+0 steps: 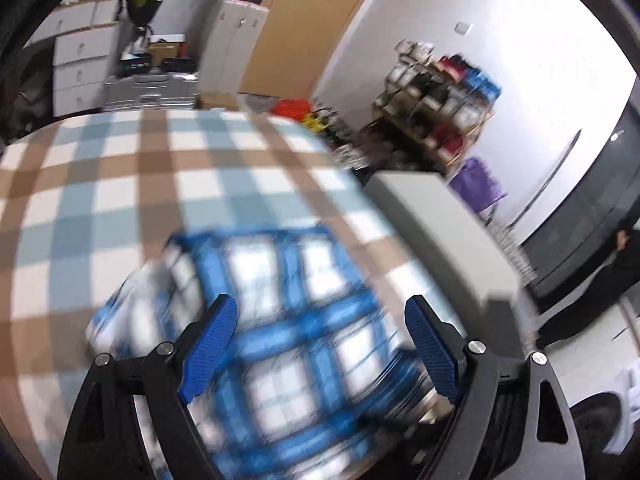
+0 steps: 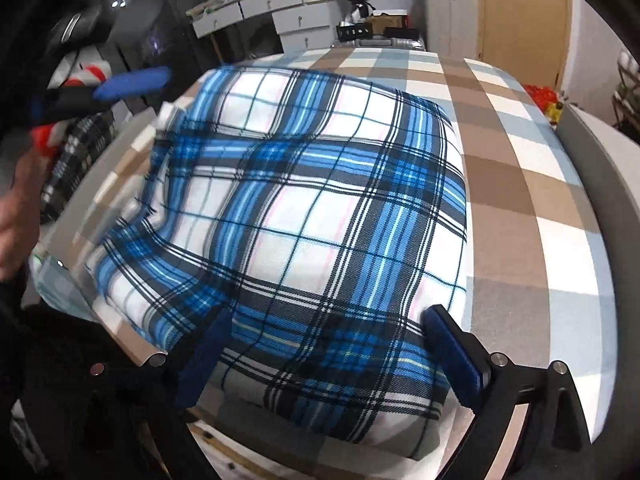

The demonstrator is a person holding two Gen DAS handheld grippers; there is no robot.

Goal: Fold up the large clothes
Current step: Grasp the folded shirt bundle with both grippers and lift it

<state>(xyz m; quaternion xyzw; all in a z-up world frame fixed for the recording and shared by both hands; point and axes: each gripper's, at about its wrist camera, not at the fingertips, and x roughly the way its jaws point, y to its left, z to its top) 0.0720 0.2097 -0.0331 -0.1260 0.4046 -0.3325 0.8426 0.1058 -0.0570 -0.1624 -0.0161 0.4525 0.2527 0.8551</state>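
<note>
While one folded blue, white and black plaid fleece garment point(image 2: 320, 216) lies in a thick, rumpled block on the bed, two grippers hang over it. It rests on one bedspread of brown, pale-blue and white checks point(image 2: 520, 152), near the bed's front edge, where a grey bed frame point(image 2: 600, 168) runs along the side. In the right wrist view, the right gripper point(image 2: 324, 344) has its two blue-padded fingers spread wide, one on either side of the garment's near end; the pads do not press the cloth. The left gripper point(image 1: 318, 344) likewise stands with jaws apart above the blurred plaid, nothing clamped. One hand point(image 2: 16, 208) shows at the left margin of the right wrist view.
</note>
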